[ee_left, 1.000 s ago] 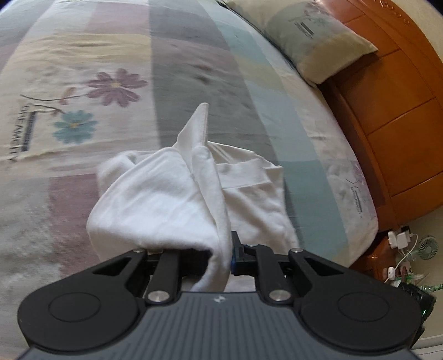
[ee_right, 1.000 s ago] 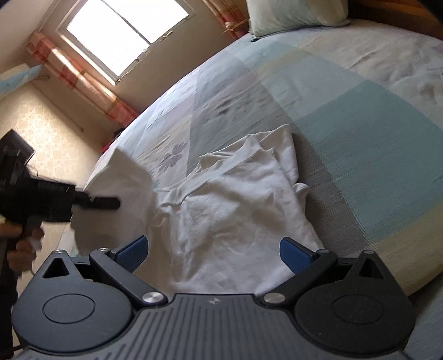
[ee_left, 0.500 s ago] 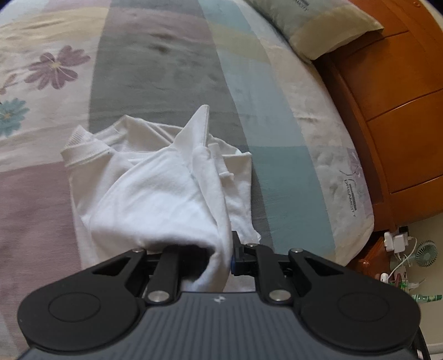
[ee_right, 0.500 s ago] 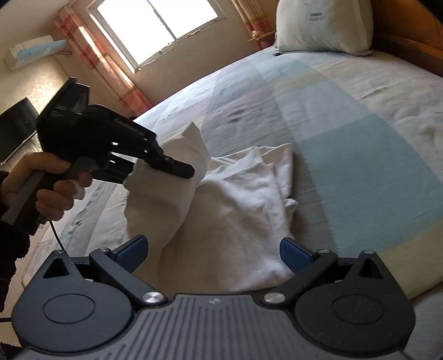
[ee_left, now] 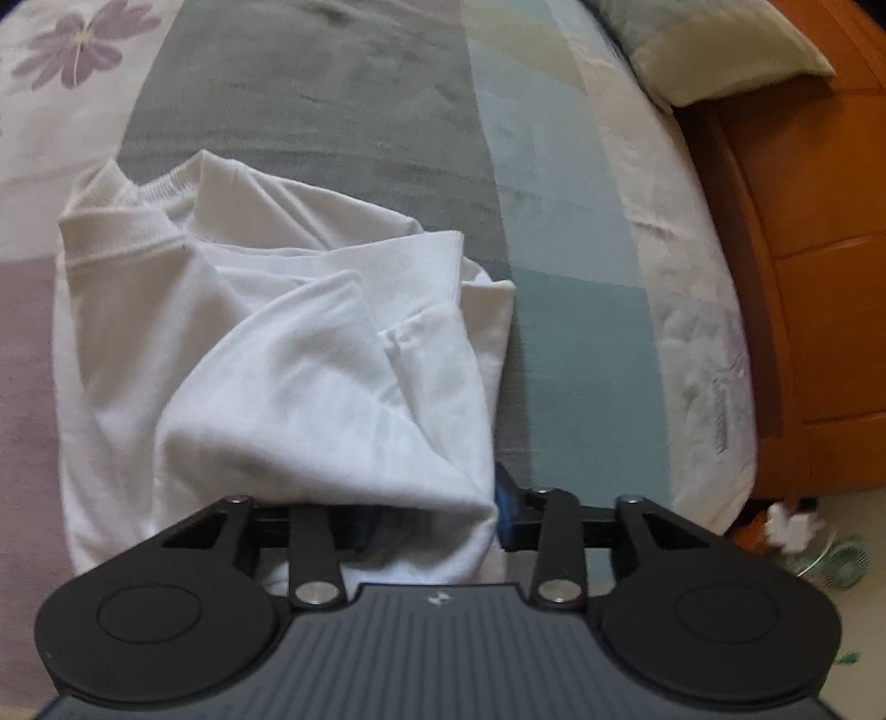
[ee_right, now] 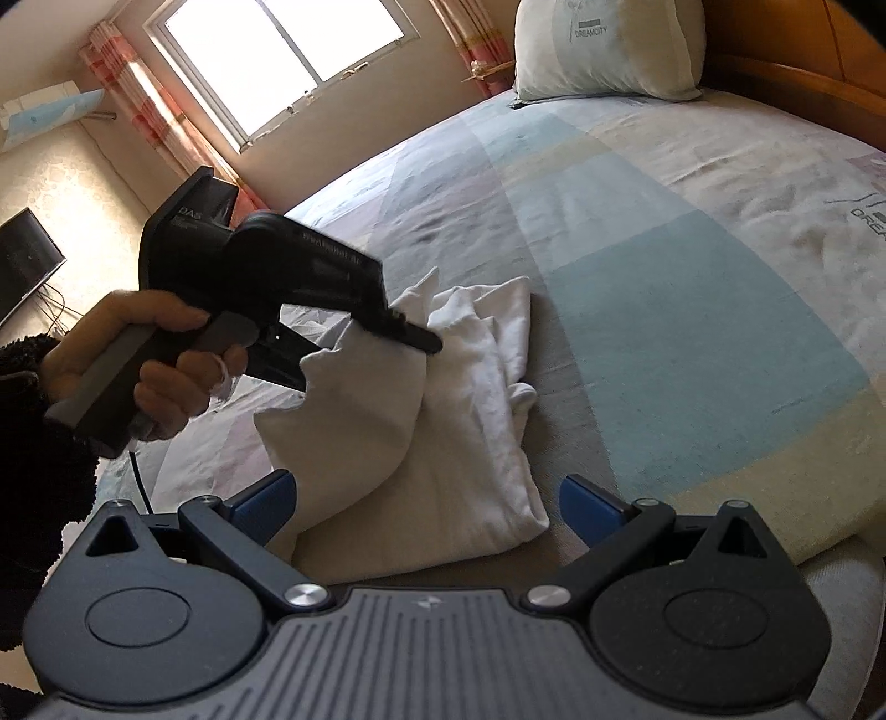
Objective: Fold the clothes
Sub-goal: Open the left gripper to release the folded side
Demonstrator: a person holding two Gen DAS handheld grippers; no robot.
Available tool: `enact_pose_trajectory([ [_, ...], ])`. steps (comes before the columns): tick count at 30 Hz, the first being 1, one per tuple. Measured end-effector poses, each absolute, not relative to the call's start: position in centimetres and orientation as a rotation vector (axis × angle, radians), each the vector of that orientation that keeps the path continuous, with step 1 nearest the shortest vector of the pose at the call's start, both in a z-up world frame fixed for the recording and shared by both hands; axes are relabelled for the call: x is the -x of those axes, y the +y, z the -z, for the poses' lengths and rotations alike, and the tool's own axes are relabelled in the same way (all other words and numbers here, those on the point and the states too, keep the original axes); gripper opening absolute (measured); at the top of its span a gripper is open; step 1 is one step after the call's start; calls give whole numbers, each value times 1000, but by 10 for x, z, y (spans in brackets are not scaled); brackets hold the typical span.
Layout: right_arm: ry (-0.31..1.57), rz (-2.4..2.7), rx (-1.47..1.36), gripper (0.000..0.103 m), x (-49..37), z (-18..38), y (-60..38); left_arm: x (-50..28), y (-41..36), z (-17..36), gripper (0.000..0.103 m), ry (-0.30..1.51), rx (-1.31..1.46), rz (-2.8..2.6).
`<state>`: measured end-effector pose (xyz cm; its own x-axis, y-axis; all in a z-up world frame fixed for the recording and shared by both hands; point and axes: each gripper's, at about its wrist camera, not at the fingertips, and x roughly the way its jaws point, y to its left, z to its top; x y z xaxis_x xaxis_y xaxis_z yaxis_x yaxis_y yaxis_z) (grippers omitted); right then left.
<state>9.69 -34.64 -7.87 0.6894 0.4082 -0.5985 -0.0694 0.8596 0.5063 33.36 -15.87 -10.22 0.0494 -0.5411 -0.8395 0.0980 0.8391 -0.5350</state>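
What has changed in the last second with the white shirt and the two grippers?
The left gripper, shut on a fold of the white shirt, carried it across over the rest of the shirt, toward the side near the right gripper. The collar came into view. The right gripper stayed open and empty above the near edge; the shirt's bulk stayed on the bed.

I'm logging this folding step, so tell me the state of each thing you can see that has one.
White cotton T-shirt: partly folded, rumpled, one fold lifted off the bed.
Left tool: shut on the T-shirt fold.
Right tool: open, holding nothing.
Pale rectangular pillow: propped upright at the headboard.
Black flat television: off, screen dark.
Window curtains: drawn open.
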Motion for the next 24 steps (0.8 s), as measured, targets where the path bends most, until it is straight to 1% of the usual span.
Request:
enact_pose_trajectory([
  [4, 780, -271, -476, 103, -96, 82, -347, -339, -153, 101, 53, 1437, 482, 510],
  [6, 783, -270, -474, 103, -96, 82, -346, -341, -151, 101, 63, 1434, 535, 523],
  [7, 783, -271, -472, 103, -96, 82, -345, -342, -152, 101, 66, 1435, 547, 535],
  [8, 784, -272, -470, 103, -96, 82, -344, -343, -152, 101, 74, 1437, 558, 547],
  [9, 785, -271, -470, 103, -96, 82, -344, -343, -153, 101, 76, 1438, 570, 560],
  [13, 792, -260, -471, 103, -96, 83, -344, -345, -161, 107, 76, 1473, 539, 532],
  [17, 797, -248, -476, 103, -95, 83, -344, -346, -164, 116, 85, 1474, 572, 553],
  [21, 795, -235, -474, 103, -93, 81, -346, -342, -159, 111, 85, 1476, 548, 595],
  [24, 793, -230, -476, 103, -92, 81, -348, -336, -145, 95, 85, 1462, 541, 636],
])
